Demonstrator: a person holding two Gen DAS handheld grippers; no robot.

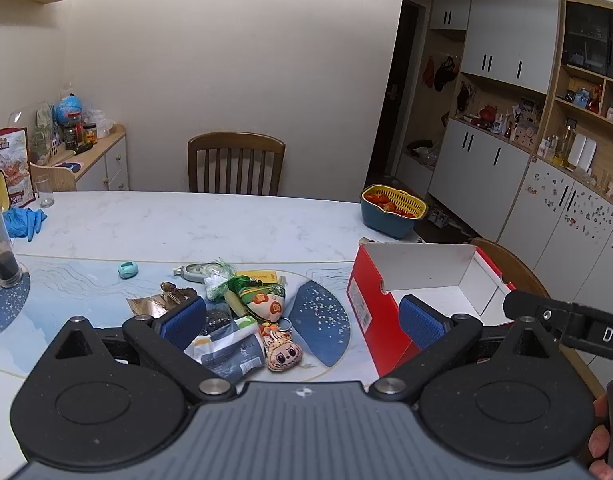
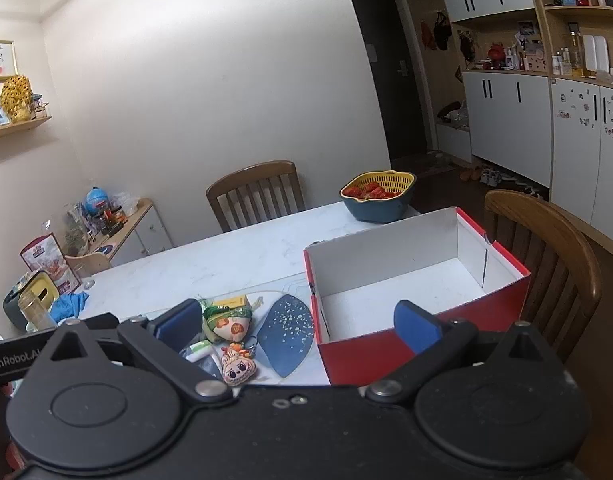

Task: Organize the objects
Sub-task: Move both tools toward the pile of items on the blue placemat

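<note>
**A:** On the desk [image 1: 226,220], what's around the pile?

**B:** Small clutter heap [image 1: 234,312] sits mid-desk on a pale mat: stuffed doll [image 1: 266,300] with green top, face keychain [image 1: 280,350], yellow card box [image 1: 262,277], crumpled packets, white thermometer-like thing [image 1: 194,270]. Teal round item [image 1: 128,269] lies apart to its left. Blue gloves [image 1: 24,220], drinking glass [image 1: 45,191] and a clear jar [image 1: 2,248] far left.

**A:** Anything blocking?

**B:** Nothing between pile and box. Wooden chair [image 2: 546,264] stands just behind the box.

**A:** Containers?

**B:** Red shoebox [image 2: 418,344], white inside, just right of the pile, nothing in it. Yellow strainer in a blue bowl [image 2: 380,196] at the far desk edge holds red stuff, can't tell what.

**A:** Grippers?

**B:** Left gripper [image 1: 302,318] released, jaws wide, hovering over the pile, nothing between the pads. Right gripper [image 2: 298,322] also released, one finger over the box's near wall, holding nothing.
</note>
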